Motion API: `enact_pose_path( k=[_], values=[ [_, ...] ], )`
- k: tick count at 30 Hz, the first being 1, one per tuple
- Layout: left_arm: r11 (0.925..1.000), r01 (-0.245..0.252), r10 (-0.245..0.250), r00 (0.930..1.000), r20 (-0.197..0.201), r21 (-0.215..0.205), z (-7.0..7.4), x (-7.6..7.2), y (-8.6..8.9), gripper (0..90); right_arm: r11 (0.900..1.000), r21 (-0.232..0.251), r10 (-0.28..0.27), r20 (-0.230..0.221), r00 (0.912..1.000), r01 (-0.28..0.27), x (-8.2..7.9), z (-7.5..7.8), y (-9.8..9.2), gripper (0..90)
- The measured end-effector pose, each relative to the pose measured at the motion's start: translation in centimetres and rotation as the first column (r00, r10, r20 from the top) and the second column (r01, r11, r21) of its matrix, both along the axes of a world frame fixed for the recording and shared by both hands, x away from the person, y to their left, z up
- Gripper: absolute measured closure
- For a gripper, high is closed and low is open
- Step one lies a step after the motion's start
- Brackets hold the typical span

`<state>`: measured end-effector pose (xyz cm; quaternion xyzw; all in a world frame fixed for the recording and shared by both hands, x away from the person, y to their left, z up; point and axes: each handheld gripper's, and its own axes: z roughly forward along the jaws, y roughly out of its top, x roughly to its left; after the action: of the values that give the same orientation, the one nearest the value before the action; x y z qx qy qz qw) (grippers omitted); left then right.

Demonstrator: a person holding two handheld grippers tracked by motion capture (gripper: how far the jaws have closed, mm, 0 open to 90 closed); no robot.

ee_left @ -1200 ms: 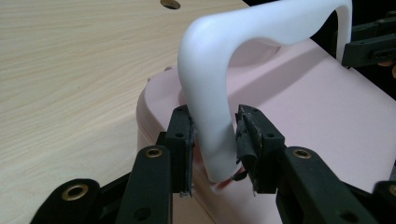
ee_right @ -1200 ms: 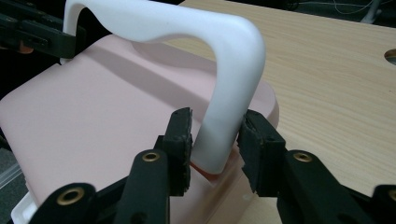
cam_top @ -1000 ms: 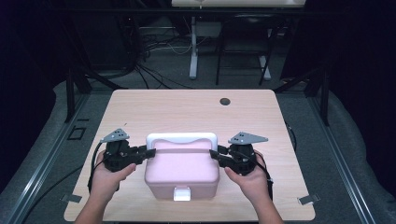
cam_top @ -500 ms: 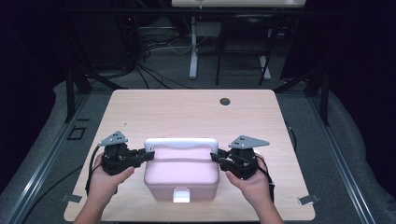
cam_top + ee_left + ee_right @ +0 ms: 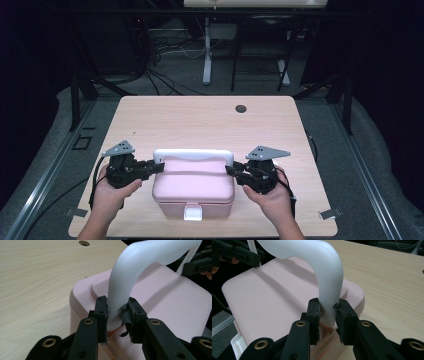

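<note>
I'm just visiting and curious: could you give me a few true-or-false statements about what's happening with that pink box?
1. Both grippers clamp the white handle of the pink box. True: left gripper and right gripper each pinch one end.
2. The handle lies flat on the lid. False: it stands raised.
3. The box rests on a wooden table. True.
4. The box lid is open. False: it is closed.

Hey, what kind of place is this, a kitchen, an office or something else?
Most likely a lab or recording setup, not a home. A bare wooden table stands in a dark curtained space, loose cables run over the floor behind it, and both hand-held claws grip the white handle of a pink box.
</note>
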<state>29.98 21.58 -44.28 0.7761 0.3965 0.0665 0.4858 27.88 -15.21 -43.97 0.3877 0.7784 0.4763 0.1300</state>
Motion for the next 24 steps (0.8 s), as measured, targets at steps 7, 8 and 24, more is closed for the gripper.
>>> enact_pose_path(
  k=[7,8,24],
  values=[
    [0.9995,-0.016,0.016,0.9997,0.019,-0.026,0.2,0.0,0.0,73.2,0.999,0.031,-0.017,0.013,0.9998,0.016,0.0,0.2,-0.1,73.9],
    [0.9995,-0.016,0.017,0.9997,0.019,-0.025,0.3,0.0,0.1,73.2,0.999,0.034,-0.018,0.019,0.9997,0.017,0.0,0.2,-0.1,73.9],
    [0.9990,-0.022,0.024,0.9986,0.047,-0.037,1.3,0.1,0.1,73.2,0.997,0.064,-0.038,0.061,0.9974,0.034,-0.1,1.0,-0.1,74.0]
  ],
)
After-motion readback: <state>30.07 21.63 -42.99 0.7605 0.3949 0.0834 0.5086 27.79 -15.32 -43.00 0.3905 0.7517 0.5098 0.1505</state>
